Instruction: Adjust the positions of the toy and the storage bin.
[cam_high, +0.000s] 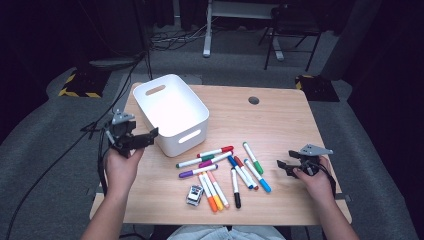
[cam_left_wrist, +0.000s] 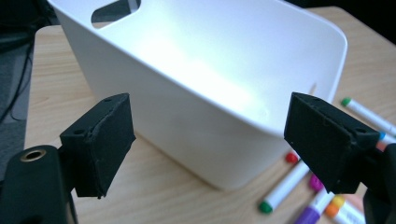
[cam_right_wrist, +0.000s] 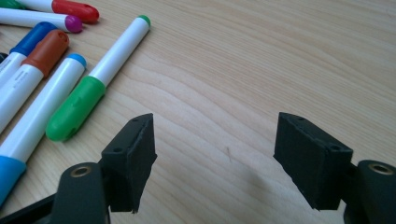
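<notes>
Left gripper (cam_high: 152, 134) held just off the near-left wall of the white bin (cam_high: 170, 112), jaws apart, nothing between them. Right gripper (cam_high: 281, 166) low over bare table (cam_high: 290, 120) at the right, jaws wide and empty, pointing toward the markers (cam_high: 225, 172) scattered mid-table, near the green-capped marker (cam_right_wrist: 95, 81). Small object (cam_high: 194, 195) near the orange marker, possibly a clip; too blurred to identify.
</notes>
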